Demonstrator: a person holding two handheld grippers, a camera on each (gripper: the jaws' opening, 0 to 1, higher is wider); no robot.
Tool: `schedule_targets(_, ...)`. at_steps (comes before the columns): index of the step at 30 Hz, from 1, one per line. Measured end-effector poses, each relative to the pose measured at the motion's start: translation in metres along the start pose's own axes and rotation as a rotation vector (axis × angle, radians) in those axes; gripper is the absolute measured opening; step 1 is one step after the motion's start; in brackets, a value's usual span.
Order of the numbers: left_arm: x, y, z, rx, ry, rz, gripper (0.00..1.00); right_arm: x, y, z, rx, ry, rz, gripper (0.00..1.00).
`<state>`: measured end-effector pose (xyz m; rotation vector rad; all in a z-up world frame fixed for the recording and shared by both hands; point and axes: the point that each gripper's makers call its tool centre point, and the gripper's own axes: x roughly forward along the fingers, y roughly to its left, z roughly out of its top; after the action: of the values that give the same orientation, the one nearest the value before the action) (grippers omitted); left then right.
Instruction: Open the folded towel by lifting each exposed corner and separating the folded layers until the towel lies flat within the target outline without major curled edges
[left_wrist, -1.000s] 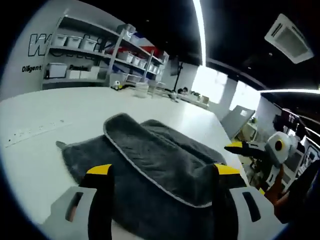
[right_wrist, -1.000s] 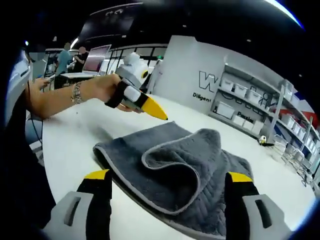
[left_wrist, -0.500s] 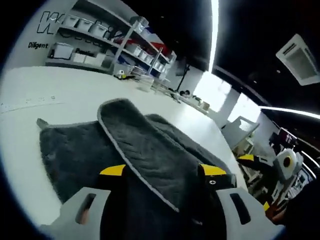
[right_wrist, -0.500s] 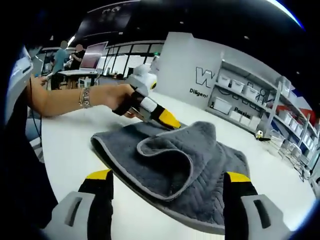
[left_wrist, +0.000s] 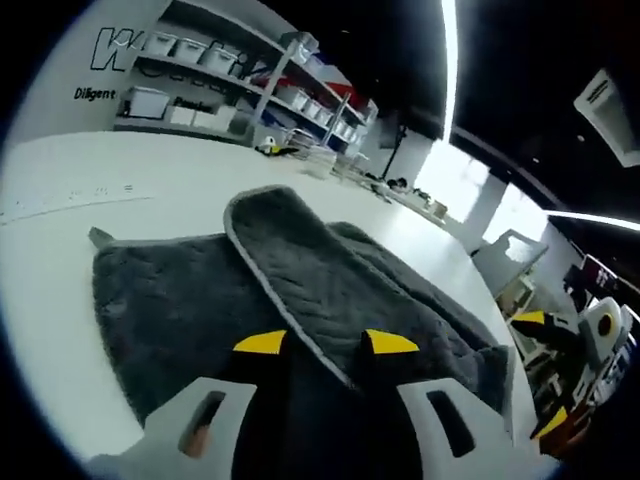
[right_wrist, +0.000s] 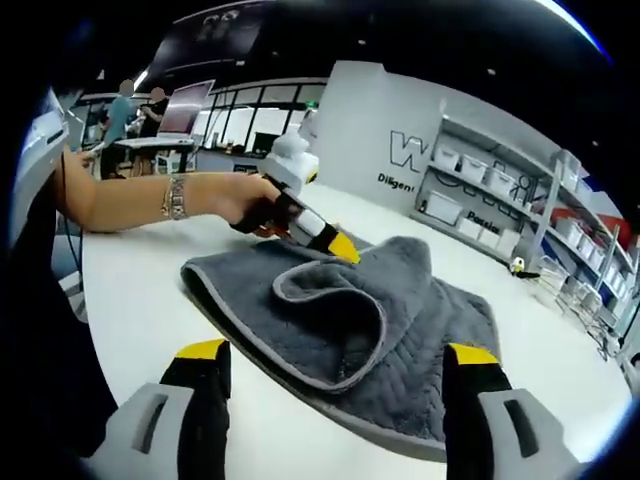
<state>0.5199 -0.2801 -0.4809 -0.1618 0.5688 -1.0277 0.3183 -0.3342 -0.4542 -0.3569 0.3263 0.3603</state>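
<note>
A dark grey towel (left_wrist: 180, 300) with a pale hem lies on the white table (left_wrist: 60, 230), with one layer folded over into a raised flap. My left gripper (left_wrist: 325, 343) has its yellow-tipped jaws drawn in on the flap's hemmed edge. In the right gripper view, a hand holds the left gripper (right_wrist: 340, 247) at the far side of the towel (right_wrist: 400, 320), where the flap curls up. My right gripper (right_wrist: 338, 352) stands open over the towel's near edge with nothing between its jaws. It also appears as the right gripper (left_wrist: 560, 350) beyond the towel's end.
The person's forearm with a bracelet (right_wrist: 175, 197) reaches in across the table (right_wrist: 140, 300) from the left. Shelves with white bins (left_wrist: 200, 60) line the far wall. People stand at a desk with a monitor (right_wrist: 185, 110) in the background.
My left gripper has moved down onto the towel and its jaws have narrowed around the flap's edge. The right gripper has stayed open and almost still.
</note>
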Motion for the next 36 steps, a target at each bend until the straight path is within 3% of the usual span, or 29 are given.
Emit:
schedule_targets(8, -0.005, 0.006, -0.002, 0.04, -0.011, 0.022, 0.07, 0.002, 0.0, -0.003, 0.004, 0.008, 0.0, 0.88)
schedule_targets(12, -0.009, -0.001, -0.002, 0.02, -0.028, -0.021, 0.03, 0.002, -0.002, -0.004, 0.0, 0.016, -0.011, 0.88)
schedule_targets(23, -0.025, -0.009, 0.006, -0.003, -0.037, -0.069, 0.02, 0.002, -0.003, -0.004, 0.008, 0.01, -0.002, 0.88)
schedule_targets(36, -0.073, 0.021, 0.001, 0.037, 0.012, -0.039, 0.02, 0.006, 0.001, 0.003, 0.014, 0.0, 0.016, 0.99)
